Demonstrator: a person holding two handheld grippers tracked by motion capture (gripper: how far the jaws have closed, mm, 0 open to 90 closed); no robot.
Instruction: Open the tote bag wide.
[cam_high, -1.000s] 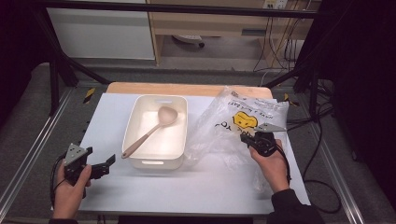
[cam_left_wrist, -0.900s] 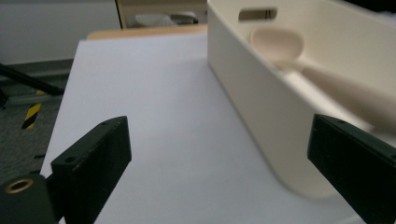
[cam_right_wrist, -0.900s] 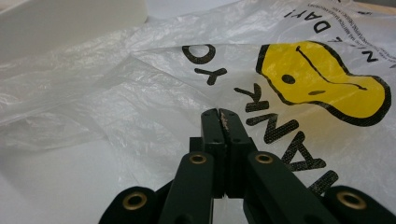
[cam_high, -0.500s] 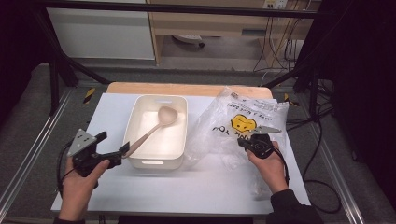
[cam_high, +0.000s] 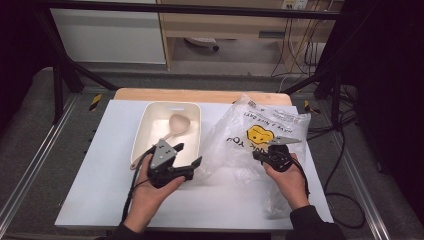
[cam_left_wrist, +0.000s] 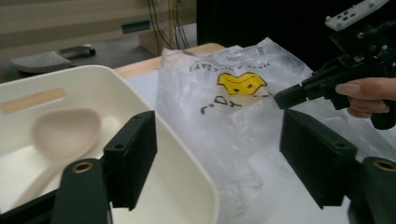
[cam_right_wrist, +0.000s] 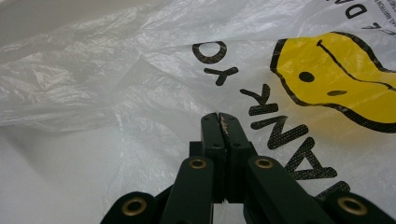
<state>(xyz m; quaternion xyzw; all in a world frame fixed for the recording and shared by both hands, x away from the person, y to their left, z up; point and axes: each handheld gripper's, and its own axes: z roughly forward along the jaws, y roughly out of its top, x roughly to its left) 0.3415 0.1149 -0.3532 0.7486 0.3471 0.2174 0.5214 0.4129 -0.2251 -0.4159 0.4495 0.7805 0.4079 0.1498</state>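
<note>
A clear plastic bag printed with a yellow smiley lies crumpled at the table's right. My right gripper is shut on a fold of its near side. In the right gripper view the jaws press together with a thin sliver of film between them, and the bag spreads behind. A white tub left of the bag holds a pale wooden spoon. My left gripper hovers at the tub's near right corner, pointing toward the bag. Its jaws have just been closing but stand open with nothing between them.
A white mat covers the table, with a wooden strip along the far edge. Metal frame rails run along both sides. Cables hang off the right, and a low shelf unit stands beyond the table.
My left hand has swung from the table's front left corner to the right and upward, to the tub's near right corner, its jaws narrowing. The right hand and the bag have stayed put.
</note>
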